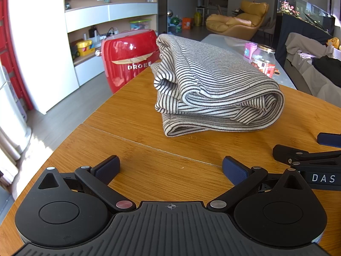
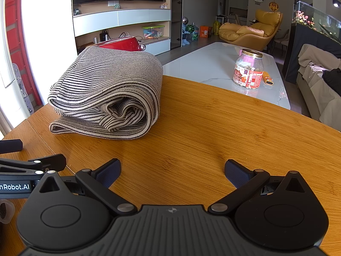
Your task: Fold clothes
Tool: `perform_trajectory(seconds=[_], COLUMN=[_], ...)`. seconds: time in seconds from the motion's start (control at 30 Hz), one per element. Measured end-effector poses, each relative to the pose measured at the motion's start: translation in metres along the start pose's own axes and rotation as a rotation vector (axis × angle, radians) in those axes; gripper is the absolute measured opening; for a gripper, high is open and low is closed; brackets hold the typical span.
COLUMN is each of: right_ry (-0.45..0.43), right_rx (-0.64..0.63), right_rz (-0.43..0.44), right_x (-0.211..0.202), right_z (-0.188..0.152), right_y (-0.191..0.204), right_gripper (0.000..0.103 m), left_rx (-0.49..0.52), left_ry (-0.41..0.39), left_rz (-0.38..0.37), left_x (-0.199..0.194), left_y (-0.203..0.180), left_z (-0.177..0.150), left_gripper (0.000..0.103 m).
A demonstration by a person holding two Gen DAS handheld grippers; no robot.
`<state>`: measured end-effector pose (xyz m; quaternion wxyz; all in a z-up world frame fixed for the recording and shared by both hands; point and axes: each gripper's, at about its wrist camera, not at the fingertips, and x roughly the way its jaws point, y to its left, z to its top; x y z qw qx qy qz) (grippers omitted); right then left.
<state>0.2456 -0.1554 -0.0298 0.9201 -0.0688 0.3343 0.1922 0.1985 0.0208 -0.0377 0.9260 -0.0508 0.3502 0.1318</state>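
A wooden table (image 2: pixel 213 128) with a seam across its top carries a folded striped garment (image 1: pixel 213 85). Beyond the garment stands a white marble table (image 2: pixel 213 68), and on it a lidded jar (image 2: pixel 248 70) with a small yellow object (image 2: pixel 269 80) just beside it.

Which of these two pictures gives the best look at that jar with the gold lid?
The right wrist view: the jar stands whole and unblocked on the white table, label readable as a shape. In the left wrist view the jar sits small near the edge, its base cut off by the wooden table.
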Motion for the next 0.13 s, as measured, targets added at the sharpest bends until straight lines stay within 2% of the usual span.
perform_trajectory(seconds=[0.13], right_ry=[0.0], right_rx=[0.0], right_rz=[0.0], right_x=[-0.0001], right_z=[0.0], right_y=[-0.0001], right_gripper=[0.103], left_rx=[0.001], left_ry=[-0.001], left_rz=[-0.005], left_x=[0.0001], left_y=[0.0002], left_z=[0.0004], left_gripper=[0.103])
